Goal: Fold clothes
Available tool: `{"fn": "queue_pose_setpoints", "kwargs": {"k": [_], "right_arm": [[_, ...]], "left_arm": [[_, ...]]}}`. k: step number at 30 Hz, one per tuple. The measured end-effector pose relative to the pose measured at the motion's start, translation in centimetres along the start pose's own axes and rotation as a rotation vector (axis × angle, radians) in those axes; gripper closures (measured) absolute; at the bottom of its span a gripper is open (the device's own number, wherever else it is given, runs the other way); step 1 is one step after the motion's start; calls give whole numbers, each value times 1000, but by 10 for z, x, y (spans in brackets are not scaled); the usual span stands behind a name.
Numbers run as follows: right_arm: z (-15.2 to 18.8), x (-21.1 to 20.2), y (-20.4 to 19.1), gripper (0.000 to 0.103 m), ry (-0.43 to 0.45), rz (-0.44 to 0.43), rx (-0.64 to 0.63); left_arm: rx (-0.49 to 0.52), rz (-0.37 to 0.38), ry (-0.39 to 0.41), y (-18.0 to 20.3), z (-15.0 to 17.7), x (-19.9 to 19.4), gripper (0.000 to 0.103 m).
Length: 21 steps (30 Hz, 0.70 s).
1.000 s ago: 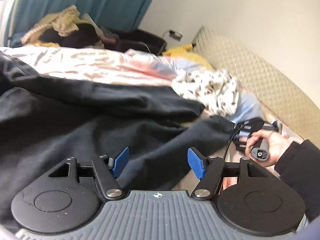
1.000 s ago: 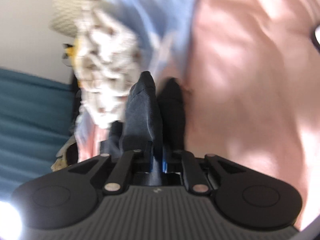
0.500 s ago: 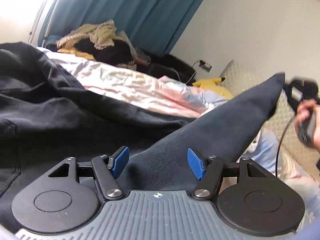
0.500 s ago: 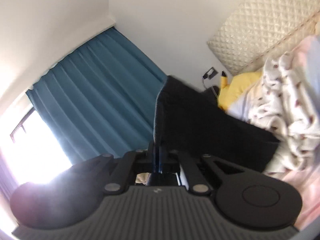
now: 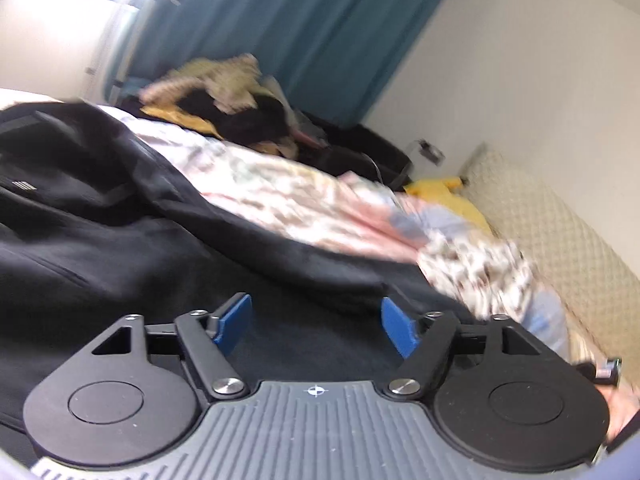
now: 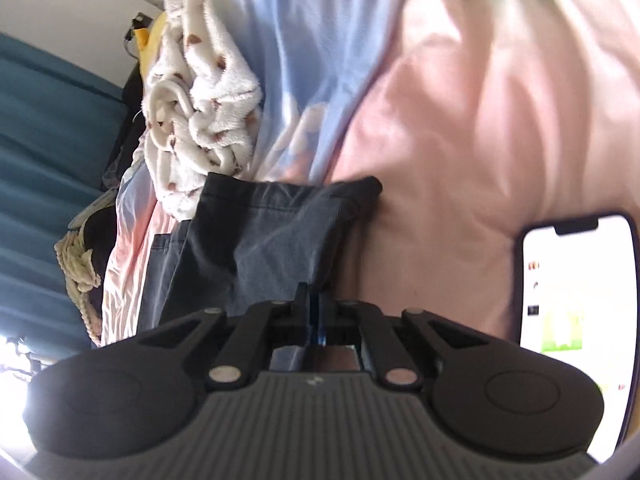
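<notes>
Dark trousers (image 5: 120, 248) lie spread over the bed in the left wrist view. My left gripper (image 5: 316, 326) hovers low over them. Its jaws are opening, and the blue pads (image 5: 234, 320) stand wide apart and press on nothing. The cloth only lies below and ahead. In the right wrist view my right gripper (image 6: 314, 310) is shut on the end of a dark trouser leg (image 6: 272, 240). That leg rests flat on the pink sheet (image 6: 460, 152), hem away from me.
A lit phone (image 6: 576, 280) lies on the sheet right of the leg. A spotted white fleece (image 6: 200, 120) and light blue cloth (image 6: 304, 60) are bunched beyond the hem. A quilted headboard (image 5: 560, 232), teal curtain (image 5: 320, 32) and a clothes pile (image 5: 224, 92) ring the bed.
The right gripper, which held the leg end up in the air, has brought it down onto the pink sheet. The left gripper's jaws have widened and its view has swung.
</notes>
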State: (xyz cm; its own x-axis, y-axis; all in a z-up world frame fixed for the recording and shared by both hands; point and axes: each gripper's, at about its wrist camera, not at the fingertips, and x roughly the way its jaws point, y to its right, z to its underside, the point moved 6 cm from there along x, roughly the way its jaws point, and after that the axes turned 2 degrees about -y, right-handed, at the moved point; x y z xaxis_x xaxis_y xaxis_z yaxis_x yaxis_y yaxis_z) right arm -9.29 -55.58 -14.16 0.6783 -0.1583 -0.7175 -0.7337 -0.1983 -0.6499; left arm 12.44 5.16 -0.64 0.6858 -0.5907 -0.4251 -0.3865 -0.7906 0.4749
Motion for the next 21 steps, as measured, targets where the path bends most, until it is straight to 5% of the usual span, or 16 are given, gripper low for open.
{"fn": "queue_pose_setpoints", "kwargs": {"k": [5, 7, 8, 10, 15, 21], "right_arm": [[-14, -3, -2, 89, 20, 1, -31], [-21, -6, -3, 74, 36, 23, -50], [-25, -10, -2, 55, 52, 40, -78], [-38, -20, 0, 46, 117, 88, -139], [-59, -33, -12, 43, 222, 104, -206], [-32, -5, -86, 43, 195, 26, -273]], "left_arm": [[-136, -175, 52, -89, -28, -82, 10], [-144, -315, 53, -124, -30, -111, 10], [-146, -368, 52, -137, -30, -123, 10], [-148, -424, 50, -150, -28, -138, 10], [-111, -373, 58, -127, -24, -114, 10], [-20, -271, 9, -71, -17, -37, 10]]}}
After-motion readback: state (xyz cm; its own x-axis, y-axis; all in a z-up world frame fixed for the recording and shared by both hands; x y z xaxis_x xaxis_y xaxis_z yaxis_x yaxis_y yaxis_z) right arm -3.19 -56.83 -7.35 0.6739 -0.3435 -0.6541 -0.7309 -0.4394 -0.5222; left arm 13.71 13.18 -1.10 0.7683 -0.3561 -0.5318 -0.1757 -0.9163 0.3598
